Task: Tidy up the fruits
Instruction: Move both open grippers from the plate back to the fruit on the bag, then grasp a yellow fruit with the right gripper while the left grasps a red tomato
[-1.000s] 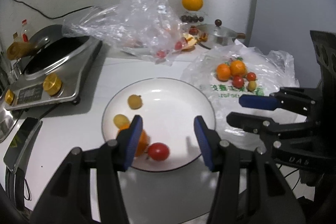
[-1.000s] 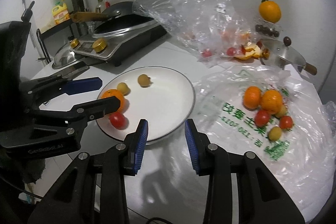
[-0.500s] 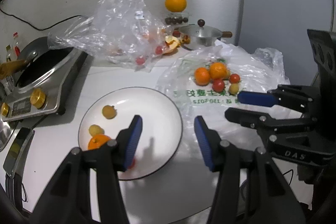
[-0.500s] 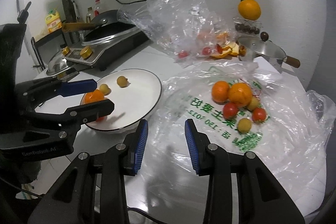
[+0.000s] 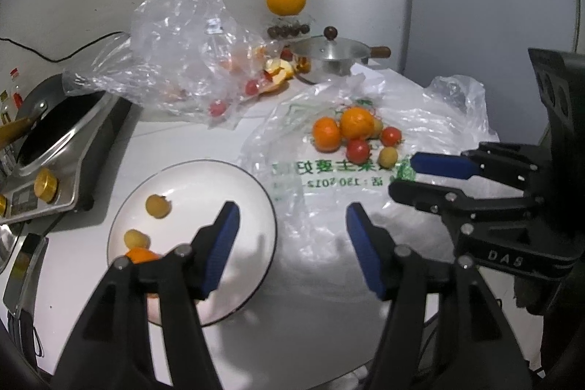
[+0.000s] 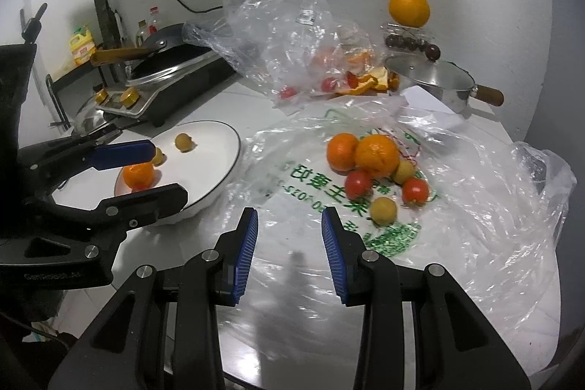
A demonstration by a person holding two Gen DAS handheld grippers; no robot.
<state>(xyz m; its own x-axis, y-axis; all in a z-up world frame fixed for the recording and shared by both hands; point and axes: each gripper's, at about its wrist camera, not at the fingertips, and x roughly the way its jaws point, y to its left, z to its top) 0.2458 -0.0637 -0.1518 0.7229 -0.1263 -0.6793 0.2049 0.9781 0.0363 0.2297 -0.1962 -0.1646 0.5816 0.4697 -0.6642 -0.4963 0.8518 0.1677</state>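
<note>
The fruit pile [image 6: 376,167] lay on the printed bag [image 6: 475,225], far-right of the right gripper [image 6: 289,243], the nearer one, jaws narrowly parted, empty. The left gripper [image 5: 292,243], just been opening with nothing between, hovered beside the plate [image 5: 256,207].

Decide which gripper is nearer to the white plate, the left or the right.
Left. The left gripper hangs over the white plate's near rim, jaws open and empty. The right gripper hovers beside it over the plastic bag.
</note>
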